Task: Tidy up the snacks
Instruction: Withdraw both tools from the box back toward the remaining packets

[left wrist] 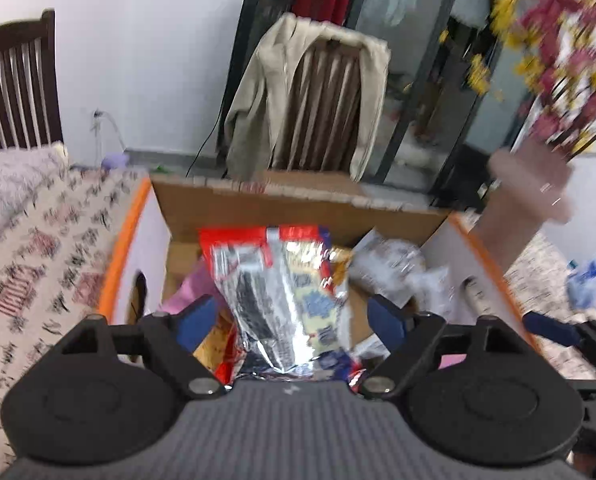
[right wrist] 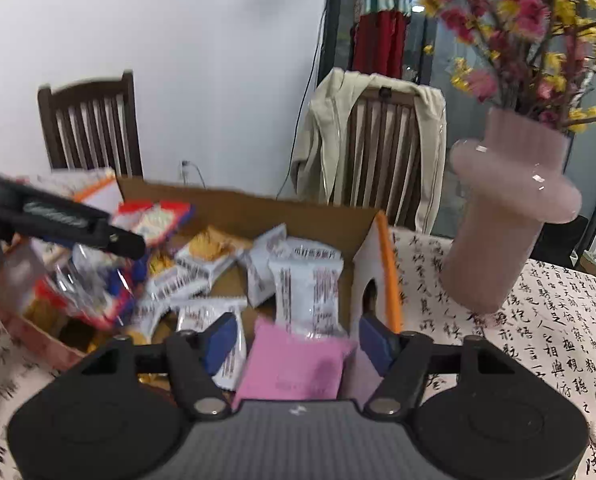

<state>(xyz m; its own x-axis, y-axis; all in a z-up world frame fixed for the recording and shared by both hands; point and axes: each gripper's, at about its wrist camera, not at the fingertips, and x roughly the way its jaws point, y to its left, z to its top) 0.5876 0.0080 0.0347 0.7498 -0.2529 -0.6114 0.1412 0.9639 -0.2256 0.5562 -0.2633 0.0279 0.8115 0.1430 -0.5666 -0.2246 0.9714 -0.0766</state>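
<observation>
A cardboard box (left wrist: 298, 208) with orange-edged white flaps holds several snack packets. My left gripper (left wrist: 291, 320) is over its near side, blue pads spread wide. A silver and red snack bag (left wrist: 281, 292) stands between them with a gap on each side. In the right wrist view the box (right wrist: 257, 208) holds white packets (right wrist: 306, 288), and the same silver bag (right wrist: 93, 288) hangs under the left gripper's fingers (right wrist: 125, 242). My right gripper (right wrist: 298, 340) is open at the box's right end. A pink packet (right wrist: 293, 360) lies between its pads, which do not press on it.
A pink vase (right wrist: 510, 216) of red and yellow flowers stands just right of the box on the calligraphy-print tablecloth (right wrist: 538, 320). Behind the table are a chair draped with a beige jacket (right wrist: 378, 148) and another wooden chair (right wrist: 89, 128).
</observation>
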